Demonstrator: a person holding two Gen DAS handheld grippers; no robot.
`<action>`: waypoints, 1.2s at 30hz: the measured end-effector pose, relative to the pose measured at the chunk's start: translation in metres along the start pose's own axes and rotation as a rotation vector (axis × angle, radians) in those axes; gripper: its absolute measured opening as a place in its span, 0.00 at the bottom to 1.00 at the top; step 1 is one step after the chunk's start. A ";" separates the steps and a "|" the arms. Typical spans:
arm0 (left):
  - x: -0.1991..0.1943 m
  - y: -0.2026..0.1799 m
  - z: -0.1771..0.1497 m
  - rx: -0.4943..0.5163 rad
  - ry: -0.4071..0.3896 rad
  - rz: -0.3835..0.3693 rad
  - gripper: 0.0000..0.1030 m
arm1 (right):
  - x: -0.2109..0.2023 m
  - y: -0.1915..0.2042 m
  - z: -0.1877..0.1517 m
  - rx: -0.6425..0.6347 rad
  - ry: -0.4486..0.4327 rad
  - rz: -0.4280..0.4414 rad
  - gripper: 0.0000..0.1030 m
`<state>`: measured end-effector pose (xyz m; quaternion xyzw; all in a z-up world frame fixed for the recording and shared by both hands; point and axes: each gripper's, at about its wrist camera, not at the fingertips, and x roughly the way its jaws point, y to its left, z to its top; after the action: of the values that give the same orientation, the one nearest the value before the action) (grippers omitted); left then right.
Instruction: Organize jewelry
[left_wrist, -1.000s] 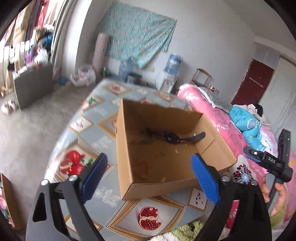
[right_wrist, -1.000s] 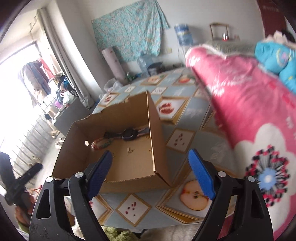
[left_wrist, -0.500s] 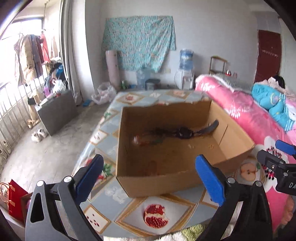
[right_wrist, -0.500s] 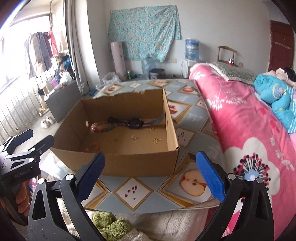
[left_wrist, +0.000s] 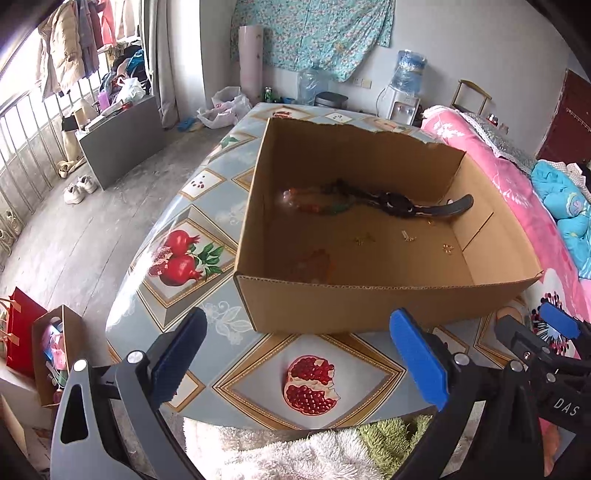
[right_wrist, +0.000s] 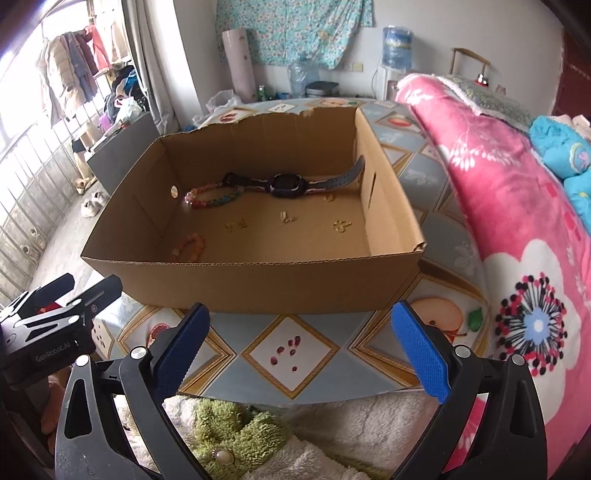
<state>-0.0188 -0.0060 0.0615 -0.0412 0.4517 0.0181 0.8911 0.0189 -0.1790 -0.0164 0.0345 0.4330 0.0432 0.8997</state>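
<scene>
Cardboard box (right_wrist: 255, 280) sits open-topped on the fruit-print table (right_wrist: 291, 347); it's the landmark here. Watch (right_wrist: 286, 183) lies flat along the box's far wall, long axis running w/ that wall, one strap end curling up against the right wall; multicolour bead bracelet (right_wrist: 210, 197) lies just left of it, touching the strap's left end. Orange bead bracelet (right_wrist: 190, 245) is in the box's near-left part, half hidden by the near wall; in left wrist view it's a blur. Small gold pieces (right_wrist: 286, 218) are strewn mid-floor, too small to identify. Left gripper (left_wrist: 295, 363) & right gripper (right_wrist: 299, 341) both hover short of the box's near wall, jaws spread wide, nothing between. Vs 1 s ago: both cams now look deeper down into the box.
</scene>
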 end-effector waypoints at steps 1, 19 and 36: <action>0.000 -0.001 -0.001 0.000 0.005 0.001 0.95 | 0.001 0.001 0.000 0.002 0.005 0.003 0.92; 0.012 -0.001 -0.002 0.000 0.057 -0.005 0.95 | 0.007 0.005 0.001 -0.004 0.038 -0.006 0.92; 0.011 -0.005 -0.003 0.014 0.056 -0.007 0.95 | 0.008 0.005 0.000 -0.003 0.043 -0.005 0.92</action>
<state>-0.0141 -0.0110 0.0516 -0.0369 0.4764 0.0107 0.8784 0.0235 -0.1736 -0.0222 0.0311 0.4523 0.0420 0.8903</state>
